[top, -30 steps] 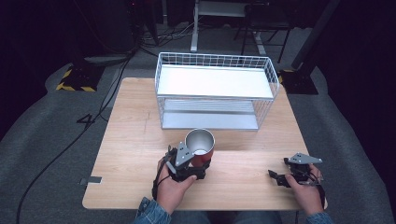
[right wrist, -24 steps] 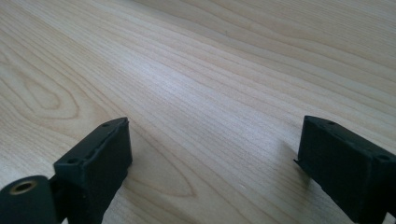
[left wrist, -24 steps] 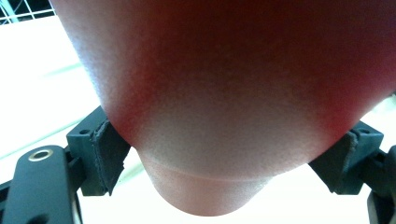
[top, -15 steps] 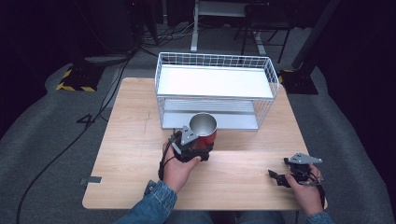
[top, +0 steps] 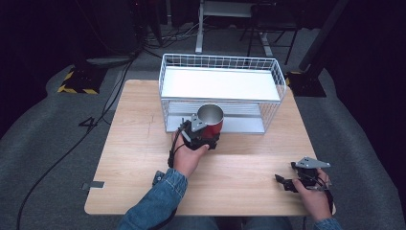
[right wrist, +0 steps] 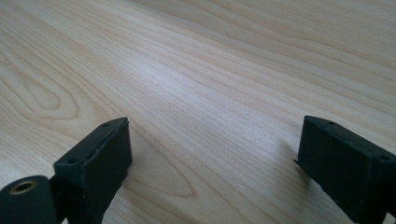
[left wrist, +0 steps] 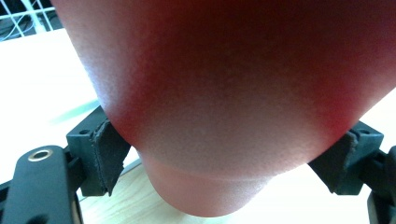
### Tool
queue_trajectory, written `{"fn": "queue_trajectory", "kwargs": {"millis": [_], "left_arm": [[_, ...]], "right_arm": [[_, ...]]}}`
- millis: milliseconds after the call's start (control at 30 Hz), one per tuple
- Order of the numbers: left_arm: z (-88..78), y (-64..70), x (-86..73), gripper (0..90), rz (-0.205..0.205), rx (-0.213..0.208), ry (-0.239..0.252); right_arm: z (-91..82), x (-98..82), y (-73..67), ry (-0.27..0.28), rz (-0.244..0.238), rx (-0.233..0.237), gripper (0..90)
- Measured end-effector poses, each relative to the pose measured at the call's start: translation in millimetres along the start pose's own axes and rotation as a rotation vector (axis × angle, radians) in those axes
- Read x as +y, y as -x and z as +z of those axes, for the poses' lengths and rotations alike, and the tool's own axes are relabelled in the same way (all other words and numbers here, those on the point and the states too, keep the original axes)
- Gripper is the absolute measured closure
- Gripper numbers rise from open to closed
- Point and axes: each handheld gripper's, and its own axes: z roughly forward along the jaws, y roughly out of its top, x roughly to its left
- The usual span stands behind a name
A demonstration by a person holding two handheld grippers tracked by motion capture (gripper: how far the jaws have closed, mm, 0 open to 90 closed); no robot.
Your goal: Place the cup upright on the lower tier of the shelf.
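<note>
Dark floor and cables surround the light wooden desk, where a white wire basket stands at the far side. Since a second ago the left gripper has carried the red cup forward from mid-desk; the cup now sits upright right against the basket's front, its metal inside showing. Both jaws press the cup's sides in the left gripper view. The right gripper has stayed near the desk's near right corner, jaws wide apart and empty.
</note>
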Motion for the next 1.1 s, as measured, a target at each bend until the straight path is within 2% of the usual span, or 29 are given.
{"fn": "queue_trajectory", "kwargs": {"millis": [100,133,367,533,967,1100], "left_arm": [[5.6,-3.6,0.7,16.7,-0.011,0.002,-0.004],[11.5,-6.0,1.2,16.7,-0.026,0.0,-0.003],[30.2,-9.7,4.6,16.7,-0.013,0.014,-0.006],[44.3,-13.2,8.9,16.7,-0.034,0.027,0.011],[75.3,-28.5,17.9,16.7,-0.047,0.065,0.06],[81.5,-29.5,18.9,16.6,-0.056,0.058,0.062]], "right_arm": [[0.0,0.0,0.0,0.0,0.0,0.0,9.8],[0.0,0.0,0.1,0.0,-0.001,0.0,9.8],[0.0,0.0,0.1,0.0,-0.001,0.0,9.8],[0.0,0.0,0.1,0.0,-0.001,0.0,9.8],[0.0,0.0,0.0,0.0,0.0,0.0,9.8],[0.0,0.0,0.1,-0.001,-0.002,0.001,9.6]]}}
